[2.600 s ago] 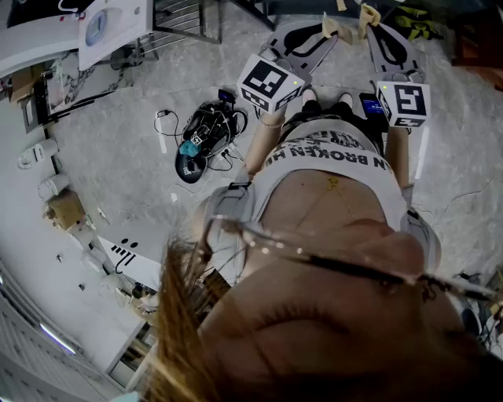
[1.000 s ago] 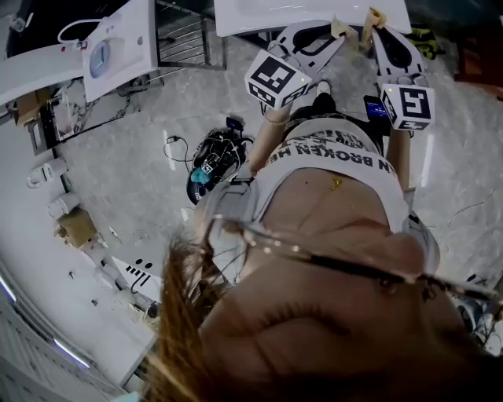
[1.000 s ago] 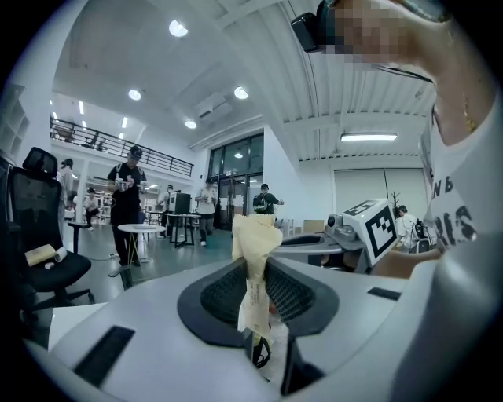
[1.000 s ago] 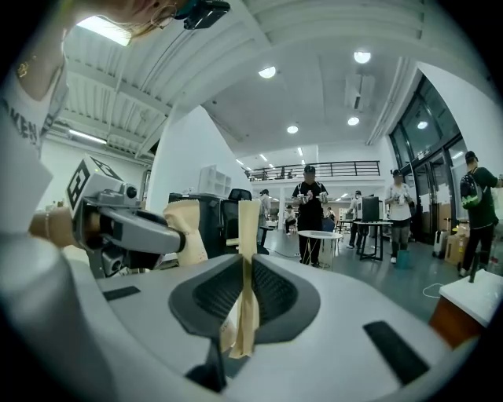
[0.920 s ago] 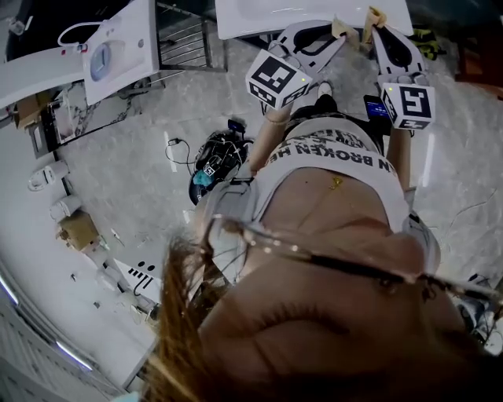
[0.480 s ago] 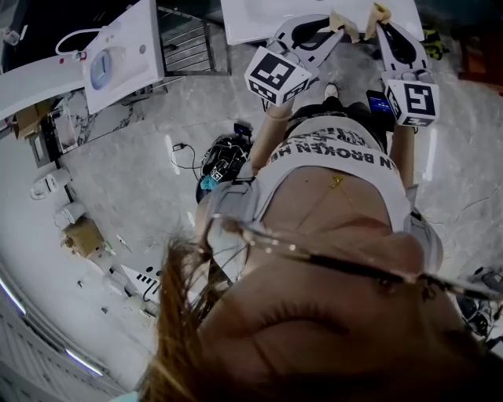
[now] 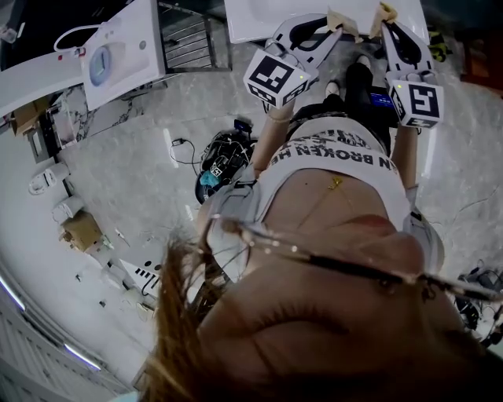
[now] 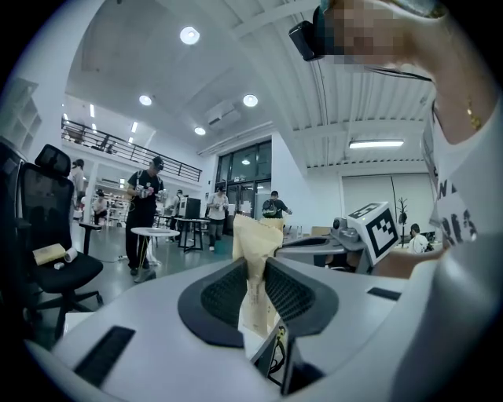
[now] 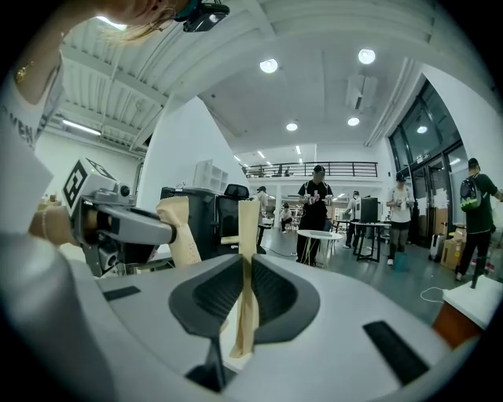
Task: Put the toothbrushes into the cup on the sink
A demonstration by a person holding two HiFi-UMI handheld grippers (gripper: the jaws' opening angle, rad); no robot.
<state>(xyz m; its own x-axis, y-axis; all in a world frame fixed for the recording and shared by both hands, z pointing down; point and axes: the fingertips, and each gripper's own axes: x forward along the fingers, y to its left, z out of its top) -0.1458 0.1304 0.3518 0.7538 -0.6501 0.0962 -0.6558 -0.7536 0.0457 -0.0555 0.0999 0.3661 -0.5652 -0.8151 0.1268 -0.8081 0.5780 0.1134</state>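
Note:
No toothbrush or cup shows in any view. In the head view my left gripper (image 7: 339,19) and right gripper (image 7: 385,11) point forward side by side at chest height, over the near edge of a white sink top (image 7: 255,17). Each carries a marker cube and tan tape-wrapped fingertips. In the left gripper view my left gripper (image 8: 255,235) has its tan tips pressed together with nothing between them. The right gripper (image 9: 247,216) looks the same in its own view, with the left gripper's tan tip (image 9: 173,224) just beside it.
A second white sink unit with a bluish basin (image 7: 118,51) stands at the left. A tangle of cables and black gear (image 7: 220,157) lies on the grey floor. People stand round a small round table (image 9: 318,235), and an office chair (image 8: 47,235) stands at the left.
The white sink top has come further into the top of the head view, and the floor clutter has slid right and down. Both grippers keep their pose and stay closed.

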